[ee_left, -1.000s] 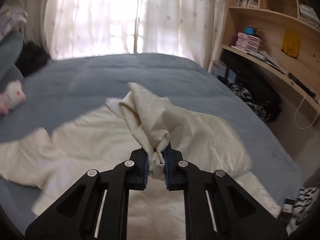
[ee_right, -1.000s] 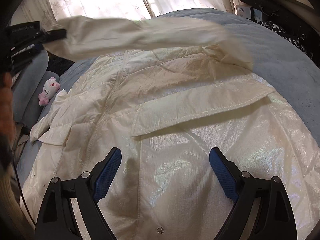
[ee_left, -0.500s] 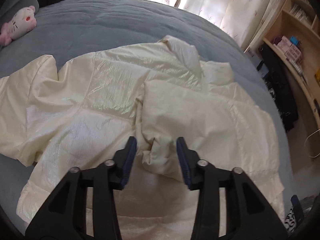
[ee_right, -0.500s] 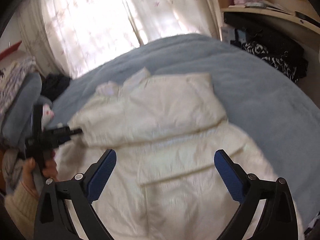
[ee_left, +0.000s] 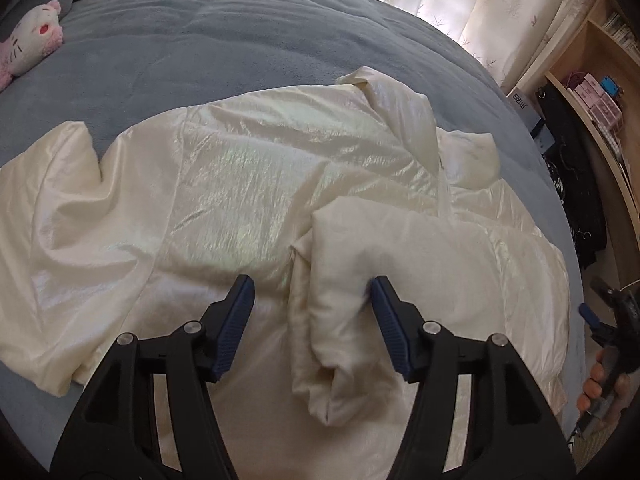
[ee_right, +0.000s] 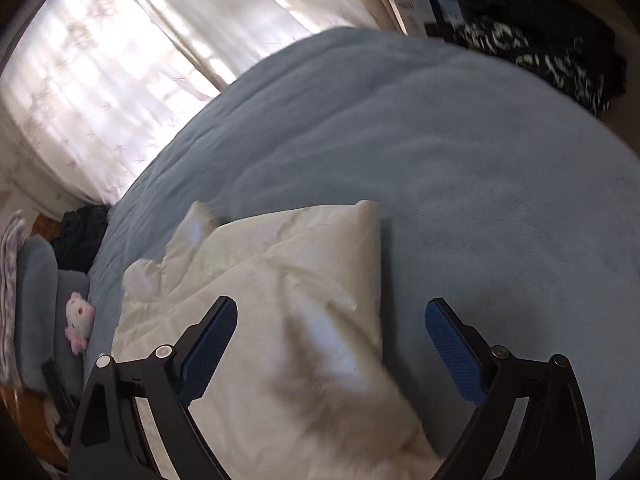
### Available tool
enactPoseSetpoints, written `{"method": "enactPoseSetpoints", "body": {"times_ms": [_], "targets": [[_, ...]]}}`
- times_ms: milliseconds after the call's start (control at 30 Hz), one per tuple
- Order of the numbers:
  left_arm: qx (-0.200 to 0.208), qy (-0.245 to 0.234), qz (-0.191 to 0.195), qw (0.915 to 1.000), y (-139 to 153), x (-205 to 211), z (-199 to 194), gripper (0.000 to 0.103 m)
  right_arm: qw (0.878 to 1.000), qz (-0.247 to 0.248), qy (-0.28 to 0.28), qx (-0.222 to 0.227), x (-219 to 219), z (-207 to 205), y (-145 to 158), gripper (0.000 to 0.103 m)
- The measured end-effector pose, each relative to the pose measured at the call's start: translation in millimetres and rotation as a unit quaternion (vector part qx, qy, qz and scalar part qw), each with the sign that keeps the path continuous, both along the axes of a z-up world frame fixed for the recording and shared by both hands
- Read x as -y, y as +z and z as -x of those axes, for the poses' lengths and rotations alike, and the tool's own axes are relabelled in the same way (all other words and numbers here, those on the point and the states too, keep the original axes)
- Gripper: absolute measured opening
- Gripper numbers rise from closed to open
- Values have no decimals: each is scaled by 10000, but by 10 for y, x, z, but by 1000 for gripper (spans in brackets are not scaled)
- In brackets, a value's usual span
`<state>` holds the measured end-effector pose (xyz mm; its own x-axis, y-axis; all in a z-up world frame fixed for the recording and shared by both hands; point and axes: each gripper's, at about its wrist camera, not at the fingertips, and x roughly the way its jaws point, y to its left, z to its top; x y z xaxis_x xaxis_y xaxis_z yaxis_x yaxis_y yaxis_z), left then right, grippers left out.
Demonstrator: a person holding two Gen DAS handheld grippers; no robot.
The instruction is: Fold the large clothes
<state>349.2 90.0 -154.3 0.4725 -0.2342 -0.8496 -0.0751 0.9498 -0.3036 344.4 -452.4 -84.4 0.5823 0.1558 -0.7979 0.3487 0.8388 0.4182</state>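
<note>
A cream, shiny jacket (ee_left: pixel 248 184) lies spread over a blue-grey bedcover (ee_left: pixel 208 32), filling the middle and lower part of the left wrist view. One sleeve (ee_left: pixel 340 280) is folded across its front and ends in a bunched cuff at lower centre. The left gripper (ee_left: pixel 312 320) hovers over that sleeve, its jaws parting, the sleeve lying loose between them with the right pad just beside the cloth. In the blurred right wrist view, the right gripper (ee_right: pixel 332 340) stands wide with jaws closing slightly, clamped on nothing, above the jacket's edge. A pink and white plush toy (ee_left: pixel 30 46) sits at upper left. At right, a wooden shelf (ee_left: pixel 600 92) holds pink boxes (ee_left: pixel 592 96); their contents cannot be seen.
</note>
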Motion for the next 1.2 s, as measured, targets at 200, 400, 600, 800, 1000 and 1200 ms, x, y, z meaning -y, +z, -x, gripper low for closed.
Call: {"method": "enactPoseSetpoints", "body": {"times_ms": [200,400,600,800,1000,1200], "targets": [[62,-267,-207,9994,-33,209,-196,31,9946,-923,203,-434,144,-405,-542,45],[655,-271,-700,9950,4,345,-253,16,9995,201,222,-83,-6,-411,-359,25],[554,-210,-962,9936,-73,371,-258,22,9936,1051,269,-324,-150,-432,-116,51],[1012,-85,-1020,9896,384,230,-3,40,9845,1496,771,504,-588,15,484,73],[1060,-110,-522,9929,499,502,153,46,9744,1291,1760,539,-1538,54,355,73],[555,-119,-970,9937,-64,897,176,46,9667,1585,2005,85,-2106,18,-113,70]]}}
